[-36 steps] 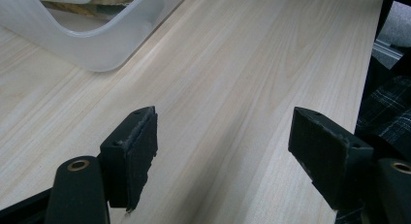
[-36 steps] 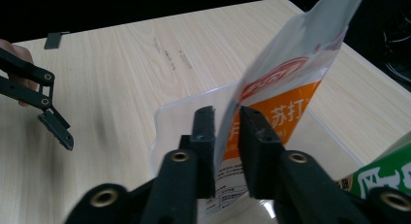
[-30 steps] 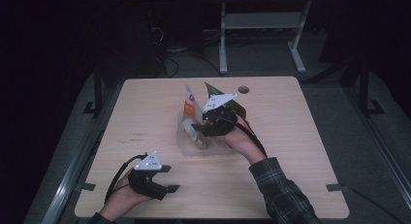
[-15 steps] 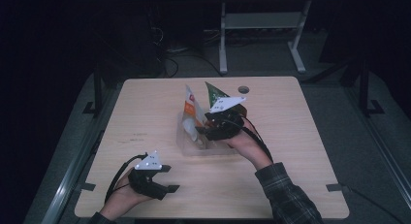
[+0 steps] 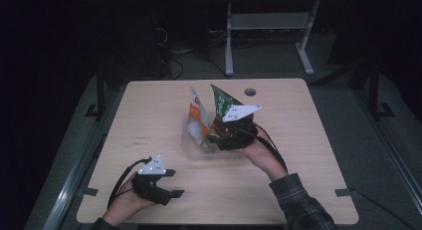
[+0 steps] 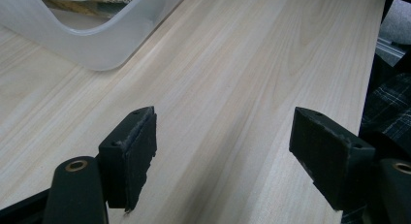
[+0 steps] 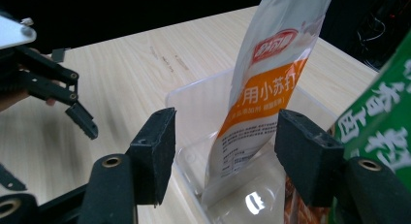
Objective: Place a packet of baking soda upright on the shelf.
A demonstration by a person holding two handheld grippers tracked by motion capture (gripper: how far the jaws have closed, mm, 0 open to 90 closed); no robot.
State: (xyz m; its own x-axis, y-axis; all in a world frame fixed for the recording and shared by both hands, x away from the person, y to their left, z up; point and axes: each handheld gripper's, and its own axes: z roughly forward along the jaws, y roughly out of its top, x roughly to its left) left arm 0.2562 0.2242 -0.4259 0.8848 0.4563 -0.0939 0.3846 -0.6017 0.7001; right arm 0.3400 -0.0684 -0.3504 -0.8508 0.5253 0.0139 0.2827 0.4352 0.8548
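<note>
The orange-and-white packet (image 7: 264,95) stands tilted in the clear plastic bin (image 5: 191,145) near the middle of the table (image 5: 149,110), a green packet (image 5: 223,101) leaning just beside it. The right gripper (image 5: 214,136) reaches level over the bin's right side; its jaws have just been opening and flank the orange-and-white packet without pressing it. The left gripper (image 5: 171,182) rests low at the near left edge, jaws wide over bare wood, well apart from the bin.

Perhaps "用小苏打" on orange-white packet (image 7: 264,95)
</note>
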